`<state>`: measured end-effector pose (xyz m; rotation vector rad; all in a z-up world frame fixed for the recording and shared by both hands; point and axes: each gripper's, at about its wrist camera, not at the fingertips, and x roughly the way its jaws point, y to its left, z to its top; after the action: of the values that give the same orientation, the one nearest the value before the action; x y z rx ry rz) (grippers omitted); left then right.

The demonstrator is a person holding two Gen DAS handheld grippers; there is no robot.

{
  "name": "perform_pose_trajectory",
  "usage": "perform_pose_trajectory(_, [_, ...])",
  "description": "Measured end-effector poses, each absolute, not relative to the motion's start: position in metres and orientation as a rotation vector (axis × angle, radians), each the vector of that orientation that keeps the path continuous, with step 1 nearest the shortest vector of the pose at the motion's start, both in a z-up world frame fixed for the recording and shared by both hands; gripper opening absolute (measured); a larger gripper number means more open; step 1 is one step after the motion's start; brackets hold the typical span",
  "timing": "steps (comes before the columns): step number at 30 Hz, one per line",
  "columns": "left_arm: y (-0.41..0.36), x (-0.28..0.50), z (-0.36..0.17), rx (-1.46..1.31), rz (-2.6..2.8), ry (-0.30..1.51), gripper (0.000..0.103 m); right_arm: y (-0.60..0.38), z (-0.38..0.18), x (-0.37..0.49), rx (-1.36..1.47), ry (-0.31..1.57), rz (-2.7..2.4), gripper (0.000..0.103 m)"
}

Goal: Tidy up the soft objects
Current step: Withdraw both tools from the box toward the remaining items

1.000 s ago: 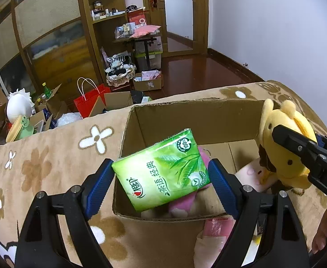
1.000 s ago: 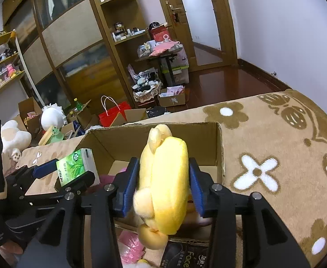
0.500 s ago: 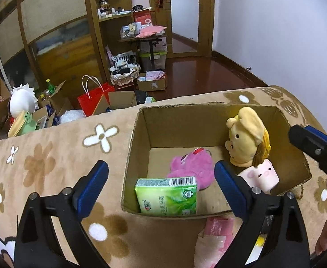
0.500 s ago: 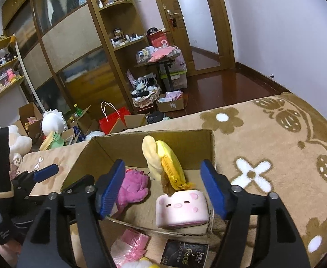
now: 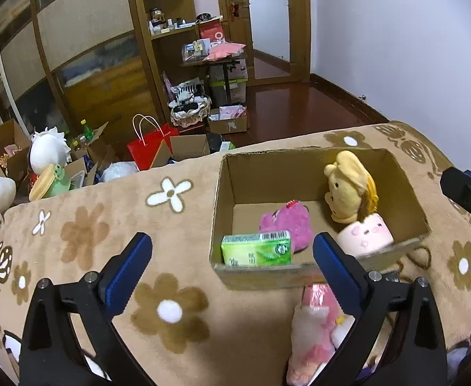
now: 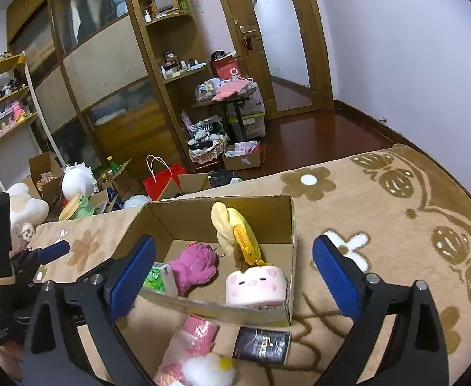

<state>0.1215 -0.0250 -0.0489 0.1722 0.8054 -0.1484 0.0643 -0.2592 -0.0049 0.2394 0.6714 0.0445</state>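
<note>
Both tools hang over the flowered blanket [image 5: 84, 234] with nothing between their pads. The left tool [image 5: 232, 257] has its jaws opening, nearly at full spread; the right tool [image 6: 234, 265] is opening wide too, empty. In the box [image 5: 406, 189] sit four soft things: the green tissue pack [image 5: 256, 252] at 7 o'clock against the near wall, the pink plush [image 5: 287, 222] in the middle, the yellow plush [image 5: 353, 186] at 2 o'clock, the pink marshmallow toy [image 5: 364, 238] at 4 o'clock, touching the yellow one.
</note>
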Motion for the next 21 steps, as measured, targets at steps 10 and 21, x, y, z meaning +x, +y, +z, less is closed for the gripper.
perform_pose_trajectory(10, [-0.015, 0.089, -0.029, 0.185, -0.157, 0.839, 0.1, -0.26, 0.014, 0.029, 0.238, 0.692, 0.008, 0.103])
perform_pose_trajectory(21, [-0.016, 0.068, -0.038, 0.227, -0.192, 0.949, 0.1, -0.262, 0.006, -0.012, 0.219, 0.804, -0.054, 0.103])
